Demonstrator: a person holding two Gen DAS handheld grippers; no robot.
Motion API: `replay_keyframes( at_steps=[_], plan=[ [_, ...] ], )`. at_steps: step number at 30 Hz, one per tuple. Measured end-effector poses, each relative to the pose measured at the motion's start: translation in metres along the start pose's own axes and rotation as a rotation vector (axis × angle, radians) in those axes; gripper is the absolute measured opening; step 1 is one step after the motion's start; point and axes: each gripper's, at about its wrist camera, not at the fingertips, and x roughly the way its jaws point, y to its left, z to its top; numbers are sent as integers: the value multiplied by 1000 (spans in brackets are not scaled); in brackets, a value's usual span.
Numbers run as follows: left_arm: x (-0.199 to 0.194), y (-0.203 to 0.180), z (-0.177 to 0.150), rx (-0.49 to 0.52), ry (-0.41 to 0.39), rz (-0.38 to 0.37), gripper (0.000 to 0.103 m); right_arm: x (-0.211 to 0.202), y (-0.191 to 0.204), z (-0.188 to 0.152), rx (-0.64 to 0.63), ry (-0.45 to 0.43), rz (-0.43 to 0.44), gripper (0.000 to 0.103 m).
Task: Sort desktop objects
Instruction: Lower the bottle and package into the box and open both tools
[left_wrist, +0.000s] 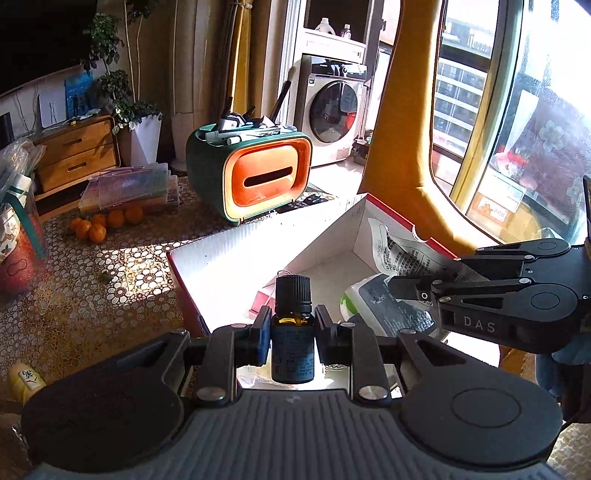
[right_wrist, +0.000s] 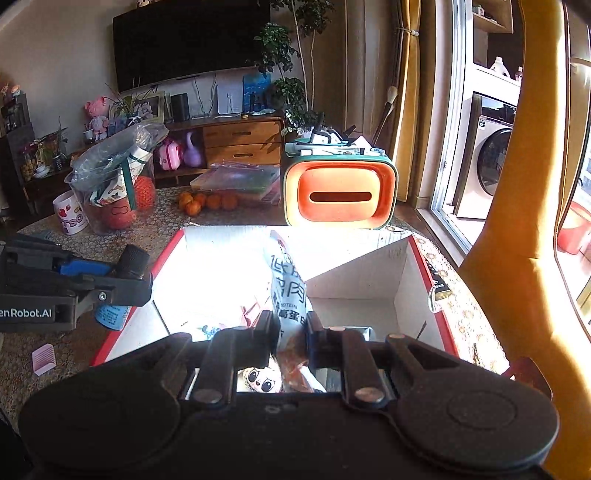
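My left gripper (left_wrist: 291, 328) is shut on a small dark dropper bottle (left_wrist: 293, 332) with a black cap and blue label, held upright over the near left rim of an open white box with red sides (left_wrist: 177, 273). The bottle also shows in the right wrist view (right_wrist: 127, 269). My right gripper (right_wrist: 290, 328) is shut on a white snack packet with printed text (right_wrist: 288, 291), held over the box (right_wrist: 421, 258). In the left wrist view the right gripper (left_wrist: 397, 286) holds the packet (left_wrist: 402, 254) above the box's right side.
Inside the box lie a green-and-white pouch (left_wrist: 365, 299), a pink carton (left_wrist: 264, 295) and a doll face (right_wrist: 258, 376). A green-orange tissue holder (left_wrist: 255, 173) stands behind the box. Oranges (left_wrist: 99, 223), plastic cases (left_wrist: 129, 188), a mug (right_wrist: 72, 218), a pink comb (right_wrist: 44, 358).
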Motion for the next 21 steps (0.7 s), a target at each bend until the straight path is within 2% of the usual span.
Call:
replay_keyframes(
  at_steps=[11, 21],
  plan=[
    [51, -17, -7, 55, 104, -8, 22, 47, -11, -14, -9, 98, -21, 18],
    [73, -20, -8, 58, 206, -57, 23, 60, -15, -27, 1, 154, 11, 21]
  ],
)
